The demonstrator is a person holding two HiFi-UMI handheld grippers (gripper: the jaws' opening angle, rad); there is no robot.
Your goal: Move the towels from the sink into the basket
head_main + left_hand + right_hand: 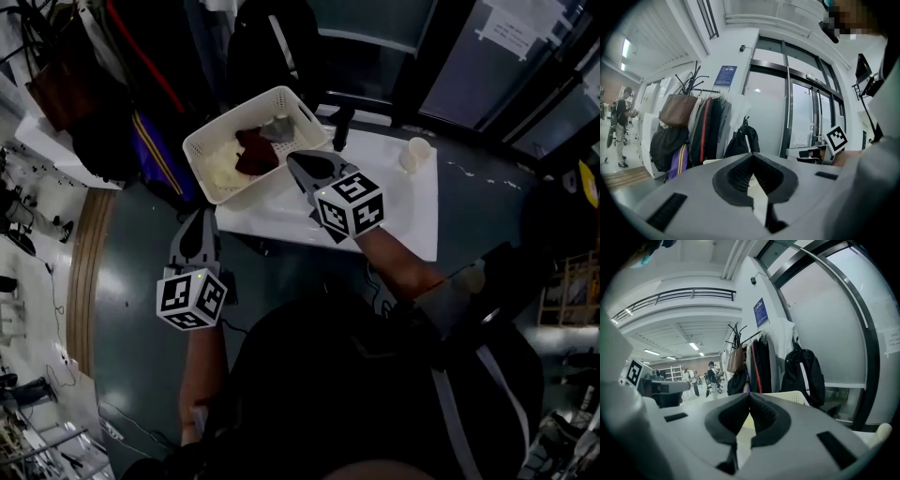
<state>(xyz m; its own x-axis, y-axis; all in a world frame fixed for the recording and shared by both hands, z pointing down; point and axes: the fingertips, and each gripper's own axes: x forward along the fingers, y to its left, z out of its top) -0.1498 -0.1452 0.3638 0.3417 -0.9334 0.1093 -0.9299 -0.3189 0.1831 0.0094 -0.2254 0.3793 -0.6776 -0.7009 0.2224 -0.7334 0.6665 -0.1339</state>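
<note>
Beside basket (232, 117) rim, right gripper (296, 161) closed

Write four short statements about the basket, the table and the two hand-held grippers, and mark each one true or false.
1. The white basket holds a dark red towel. True.
2. The right hand-held gripper is clamped on a towel. False: its jaws are together with nothing between them.
3. The left hand-held gripper hangs over the table. False: it is over the floor, to the left of the table.
4. A small white cup stands on the table, apart from the basket. True.
</note>
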